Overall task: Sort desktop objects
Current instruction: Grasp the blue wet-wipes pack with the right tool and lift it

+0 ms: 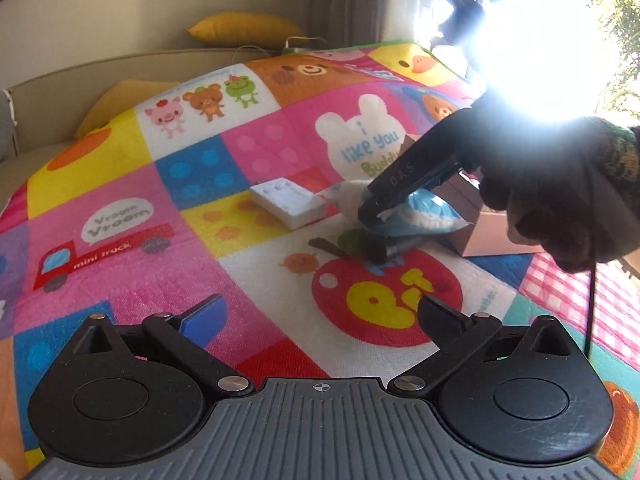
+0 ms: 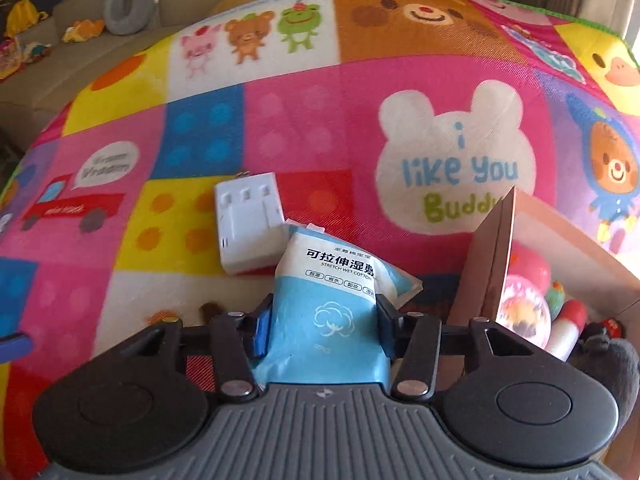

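Observation:
A blue and white soft pack of cotton pads point(image 2: 328, 312) sits between the pads of my right gripper point(image 2: 323, 326), which is shut on its sides. From the left wrist view the right gripper point(image 1: 372, 216) slants down from the right, the pack point(image 1: 424, 216) low over the colourful cloth. A white plastic box point(image 2: 248, 226) lies on the cloth just beyond the pack, also seen as the white box point(image 1: 288, 202). My left gripper point(image 1: 320, 312) stands open over the apple print, with nothing between its fingers.
An open cardboard box point(image 2: 492, 264) stands at the right with several toys point(image 2: 524, 308) inside. A small dark cylinder point(image 1: 378, 250) lies on the cloth under the pack. A gloved hand point(image 1: 560, 200) holds the right gripper. Strong window glare fills the upper right.

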A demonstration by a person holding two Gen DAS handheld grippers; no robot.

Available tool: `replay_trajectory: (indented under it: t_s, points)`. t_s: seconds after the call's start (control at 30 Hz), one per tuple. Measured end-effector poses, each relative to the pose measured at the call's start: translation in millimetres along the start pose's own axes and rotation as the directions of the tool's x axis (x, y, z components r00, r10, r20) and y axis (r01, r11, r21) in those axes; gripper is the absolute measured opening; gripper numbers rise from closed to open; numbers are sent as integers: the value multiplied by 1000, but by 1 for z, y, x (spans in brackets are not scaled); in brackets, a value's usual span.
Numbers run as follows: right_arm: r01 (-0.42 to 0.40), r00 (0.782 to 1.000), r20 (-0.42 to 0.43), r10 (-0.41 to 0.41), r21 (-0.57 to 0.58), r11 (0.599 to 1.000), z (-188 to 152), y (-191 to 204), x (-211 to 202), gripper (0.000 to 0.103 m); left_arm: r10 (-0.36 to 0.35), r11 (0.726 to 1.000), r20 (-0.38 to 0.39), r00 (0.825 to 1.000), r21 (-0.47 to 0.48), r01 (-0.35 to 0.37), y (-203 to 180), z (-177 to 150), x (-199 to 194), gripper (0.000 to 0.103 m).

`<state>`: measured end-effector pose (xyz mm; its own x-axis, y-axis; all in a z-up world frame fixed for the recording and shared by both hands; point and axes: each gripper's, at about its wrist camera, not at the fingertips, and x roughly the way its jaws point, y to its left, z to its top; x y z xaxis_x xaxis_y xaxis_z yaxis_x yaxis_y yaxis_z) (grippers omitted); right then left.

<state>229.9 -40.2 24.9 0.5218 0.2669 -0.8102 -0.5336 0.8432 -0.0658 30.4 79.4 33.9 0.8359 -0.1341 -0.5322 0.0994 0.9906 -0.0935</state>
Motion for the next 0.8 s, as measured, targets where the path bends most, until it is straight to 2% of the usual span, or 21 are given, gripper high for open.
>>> replay_trajectory:
  t_s: [0.17,0.27,0.33,0.43,0.57,0.67,0.8]
  points:
    - [-107,994,12,107,-14,994,-47,9,-51,49,-45,998,-16,999,50,46,-18,-6,-6,103]
    - [-163,983,79,163,1,987,-77,4,-90,48,-56,996,-47,997,70,59,-29,-11,-3,103]
    - [-162,979,130,159,9,987,-95,-3,-114,48,-68,994,-60,996,81,73,-38,-12,-1,103]
    - [-78,978,194,74,13,997,-121,-17,-137,48,-84,991,-59,995,102,90,-53,-9,2,103]
    - [89,973,209,-96,44,995,-158,-40,-139,48,-78,988,-43,996,128,83,-70,-2,14,103]
    - [160,965,194,-178,106,981,-180,-62,-130,49,-78,986,-46,996,141,83,-82,7,24,103]
    - [202,953,191,-233,171,964,-204,-83,-119,49,-130,971,-54,990,193,138,-106,12,30,103]
